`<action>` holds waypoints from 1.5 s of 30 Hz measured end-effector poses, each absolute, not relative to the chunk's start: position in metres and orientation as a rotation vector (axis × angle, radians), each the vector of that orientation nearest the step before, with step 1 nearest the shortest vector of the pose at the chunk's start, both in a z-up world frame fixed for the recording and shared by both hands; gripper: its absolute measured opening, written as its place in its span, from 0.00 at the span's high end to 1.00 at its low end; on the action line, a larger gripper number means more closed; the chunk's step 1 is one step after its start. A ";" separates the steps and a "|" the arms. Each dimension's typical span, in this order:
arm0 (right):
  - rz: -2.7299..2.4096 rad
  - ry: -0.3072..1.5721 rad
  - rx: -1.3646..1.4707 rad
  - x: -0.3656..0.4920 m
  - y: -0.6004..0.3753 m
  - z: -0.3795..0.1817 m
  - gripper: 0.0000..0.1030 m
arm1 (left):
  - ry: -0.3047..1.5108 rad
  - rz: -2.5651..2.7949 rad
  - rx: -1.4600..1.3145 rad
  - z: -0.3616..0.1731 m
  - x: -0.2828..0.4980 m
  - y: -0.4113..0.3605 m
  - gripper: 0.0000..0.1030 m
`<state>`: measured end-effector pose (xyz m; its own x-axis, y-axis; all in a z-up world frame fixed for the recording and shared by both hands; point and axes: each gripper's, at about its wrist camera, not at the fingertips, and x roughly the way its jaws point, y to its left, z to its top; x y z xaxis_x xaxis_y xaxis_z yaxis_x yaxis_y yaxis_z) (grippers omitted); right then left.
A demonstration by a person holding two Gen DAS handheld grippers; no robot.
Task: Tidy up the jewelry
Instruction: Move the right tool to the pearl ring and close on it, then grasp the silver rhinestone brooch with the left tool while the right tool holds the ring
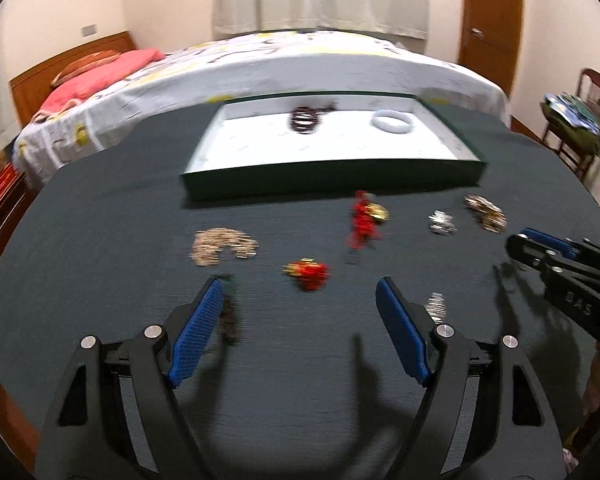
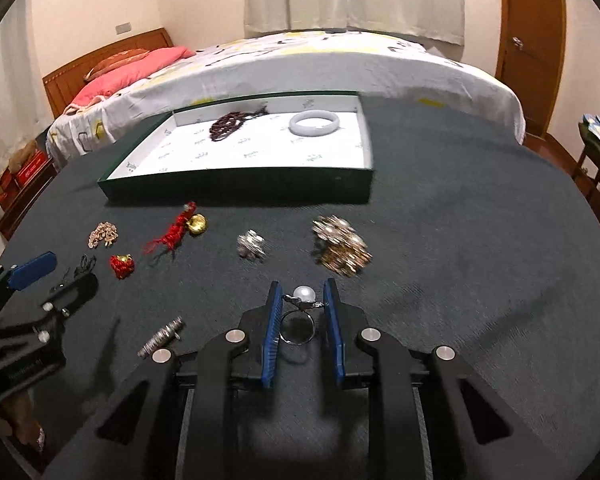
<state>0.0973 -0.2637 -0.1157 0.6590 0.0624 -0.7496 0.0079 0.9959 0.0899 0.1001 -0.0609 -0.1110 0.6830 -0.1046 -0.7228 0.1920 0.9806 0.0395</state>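
Observation:
A green tray with a white lining (image 1: 332,176) (image 2: 236,190) sits at the table's far side, holding a dark bead bracelet (image 2: 228,122) and a white bangle (image 2: 315,123). My right gripper (image 2: 302,300) is shut on a pearl ring (image 2: 302,300), held above the dark table. My left gripper (image 1: 300,292) is open and empty, low over the table, just behind a small red and gold charm (image 1: 308,274). A red tassel with a gold bell (image 1: 364,220), a gold chain pile (image 1: 220,246), a silver piece (image 1: 442,222) and a gold beaded piece (image 2: 340,248) lie loose on the table.
A silver coiled piece (image 2: 160,338) lies left of my right gripper. A small dark item (image 1: 228,316) lies by my left finger. A bed (image 2: 300,64) stands behind the table, a chair (image 1: 580,120) at the right, a wooden door (image 2: 532,40) beyond.

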 end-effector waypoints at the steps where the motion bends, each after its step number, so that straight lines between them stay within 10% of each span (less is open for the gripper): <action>1: 0.028 0.851 0.097 0.095 -0.268 -0.116 0.79 | 0.804 -0.179 0.122 -0.112 0.098 -0.068 0.25; 14: 0.031 0.843 0.175 0.087 -0.287 -0.122 0.79 | 0.831 -0.270 0.190 -0.128 0.091 -0.111 0.27; 26: 0.045 0.855 0.173 0.085 -0.282 -0.126 0.79 | 0.860 -0.356 0.190 -0.143 0.091 -0.115 0.88; 45: 0.056 0.840 0.135 0.084 -0.270 -0.117 0.79 | 0.803 -0.312 0.134 -0.115 0.092 -0.086 0.88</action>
<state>0.0842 -0.2695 -0.1173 0.6663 0.1024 -0.7387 0.0042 0.9900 0.1410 0.0922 -0.0858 -0.1154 0.6520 -0.2240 -0.7244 0.3246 0.9459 -0.0003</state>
